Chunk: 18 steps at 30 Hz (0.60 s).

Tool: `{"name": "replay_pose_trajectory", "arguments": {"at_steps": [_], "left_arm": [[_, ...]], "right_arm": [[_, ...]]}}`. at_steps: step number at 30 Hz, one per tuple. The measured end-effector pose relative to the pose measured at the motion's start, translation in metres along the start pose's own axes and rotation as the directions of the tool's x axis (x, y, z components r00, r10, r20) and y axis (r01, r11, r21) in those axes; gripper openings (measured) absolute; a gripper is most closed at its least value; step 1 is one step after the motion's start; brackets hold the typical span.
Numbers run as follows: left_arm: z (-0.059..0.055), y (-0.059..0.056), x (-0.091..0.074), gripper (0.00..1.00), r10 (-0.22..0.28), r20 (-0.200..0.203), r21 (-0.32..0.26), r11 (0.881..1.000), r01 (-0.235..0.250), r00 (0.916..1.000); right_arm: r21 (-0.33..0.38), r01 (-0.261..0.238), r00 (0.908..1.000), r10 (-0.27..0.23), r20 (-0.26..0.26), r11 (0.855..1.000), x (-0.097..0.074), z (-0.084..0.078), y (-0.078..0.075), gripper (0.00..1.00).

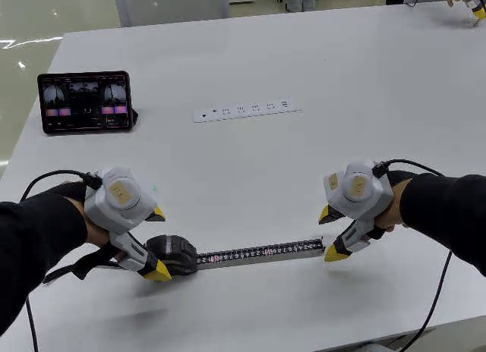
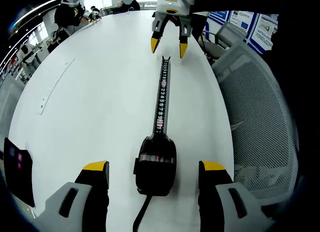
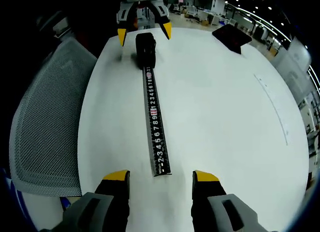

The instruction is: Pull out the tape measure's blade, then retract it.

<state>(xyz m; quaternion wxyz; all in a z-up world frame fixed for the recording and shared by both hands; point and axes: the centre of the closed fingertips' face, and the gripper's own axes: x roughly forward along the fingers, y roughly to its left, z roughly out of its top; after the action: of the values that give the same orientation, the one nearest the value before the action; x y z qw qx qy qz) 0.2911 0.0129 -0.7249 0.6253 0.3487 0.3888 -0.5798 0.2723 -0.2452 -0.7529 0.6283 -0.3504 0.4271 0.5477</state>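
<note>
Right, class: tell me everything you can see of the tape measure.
The tape measure has a black, plastic-looking case lying on the white table, a black strap trailing from its rear. Its blade, dark with pale numerals, lies pulled out flat. The open left gripper straddles the case and the open right gripper the blade's tip; neither touches.

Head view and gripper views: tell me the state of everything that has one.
Tape measure case: lying on the table, ungripped.
Blade: pulled out, flat on the table.
Left hand-held gripper: open, jaws either side of the case.
Right hand-held gripper: open, blade tip free.
Tablet: screen on.
</note>
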Motion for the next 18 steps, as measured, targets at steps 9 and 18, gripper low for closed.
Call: {"name": "replay_pose_trajectory", "arguments": {"at_steps": [9, 18], "left_arm": [[-0.003, -0.001, -0.007, 0.81, 0.013, 0.018, -0.04, 0.999, -0.012, 0.9998], [-0.004, -0.005, -0.013, 0.99, 0.066, 0.092, -0.147, 0.988, -0.052, 0.9936]], "right_arm": [[0.068, 0.014, 0.9992, -0.017, 0.036, 0.998, -0.007, 0.003, -0.001, 0.61], [0.199, 0.094, 0.986, -0.119, 0.117, 0.975, -0.018, 0.005, -0.011, 0.79]]}}
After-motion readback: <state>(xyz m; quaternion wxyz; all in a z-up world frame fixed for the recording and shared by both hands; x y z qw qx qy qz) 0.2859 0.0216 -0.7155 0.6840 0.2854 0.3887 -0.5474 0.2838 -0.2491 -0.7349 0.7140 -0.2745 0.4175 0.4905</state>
